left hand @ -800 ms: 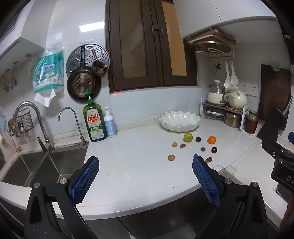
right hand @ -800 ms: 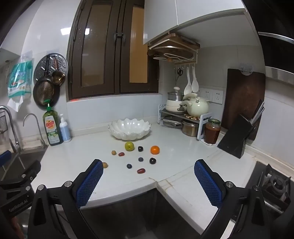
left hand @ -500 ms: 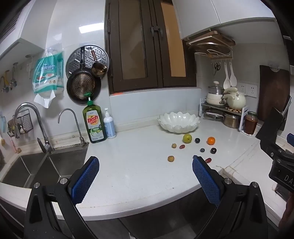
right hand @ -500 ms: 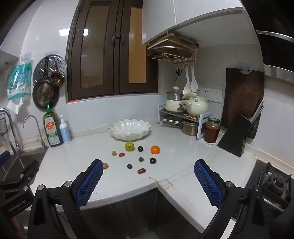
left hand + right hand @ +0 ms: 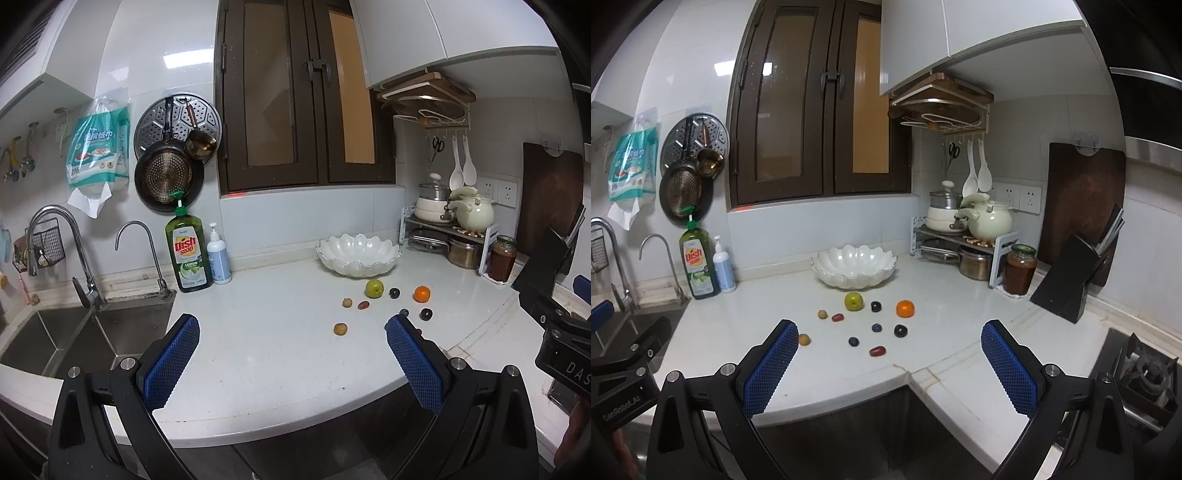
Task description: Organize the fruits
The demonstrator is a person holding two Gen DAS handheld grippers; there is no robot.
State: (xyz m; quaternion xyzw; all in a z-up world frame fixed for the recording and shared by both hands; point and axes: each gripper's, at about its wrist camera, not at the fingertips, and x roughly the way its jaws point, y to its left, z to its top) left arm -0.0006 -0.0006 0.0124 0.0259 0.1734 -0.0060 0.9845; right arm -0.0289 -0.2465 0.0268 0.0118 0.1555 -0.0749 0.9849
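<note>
Right wrist view shows all the fruit on the worktop (image 5: 953,306): green apple (image 5: 853,301), orange (image 5: 905,308), dark plums, blueberries and a red date (image 5: 877,351), all just before the white bowl (image 5: 854,266). Left wrist view adds the sink (image 5: 85,332), though its right finger (image 5: 413,363) hides the nearest fruit. The worktop's front edge curves just beyond both tools, with bare surface left of the fruit. The left hand-held gripper (image 5: 291,363) and right hand-held gripper (image 5: 888,367) hover spread wide, holding nothing.
</note>
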